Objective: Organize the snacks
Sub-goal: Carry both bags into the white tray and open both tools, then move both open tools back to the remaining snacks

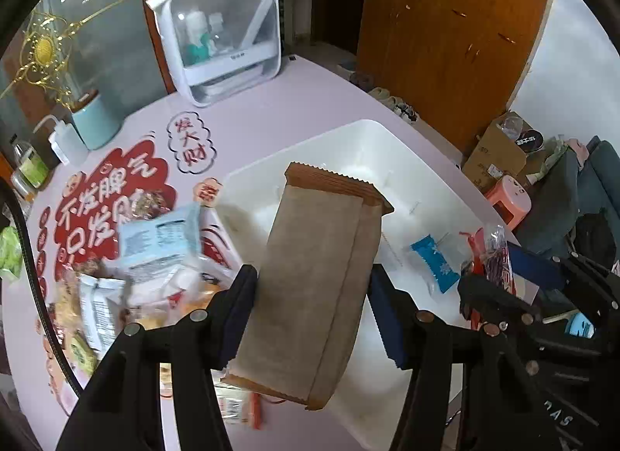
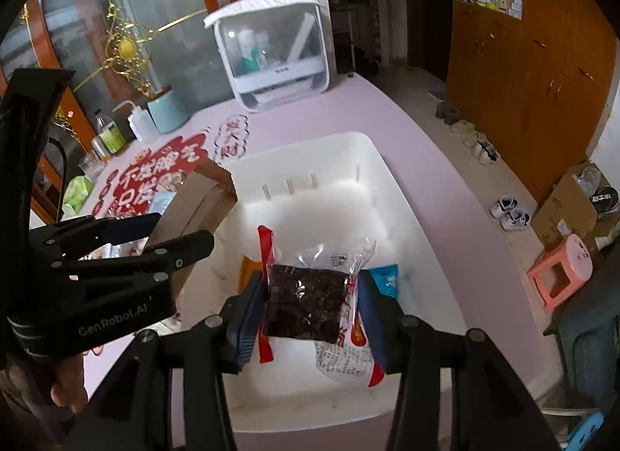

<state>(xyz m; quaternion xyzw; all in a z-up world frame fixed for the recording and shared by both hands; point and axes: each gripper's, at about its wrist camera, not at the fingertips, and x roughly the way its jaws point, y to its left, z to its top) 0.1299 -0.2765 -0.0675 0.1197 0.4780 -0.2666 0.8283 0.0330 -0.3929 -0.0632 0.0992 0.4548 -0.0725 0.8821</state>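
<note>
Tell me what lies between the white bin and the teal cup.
In the left wrist view, a red sticker on the table lies between the bin and the cup.

Snack pile [image 1: 128, 276] left of bin: motion-blurred, labels unreadable. Brown pack [image 2: 193, 214] partly hidden behind left gripper [image 2: 128, 241] in right view. Blue packet [image 2: 385, 278] mostly covered by right finger. Clear case [image 1: 221, 36] contents too hazy to ID.

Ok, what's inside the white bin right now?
Inside the white bin: one blue snack packet on the floor, part-hidden by the right tongs' dark snack pack, which hides the floor beneath.
</note>
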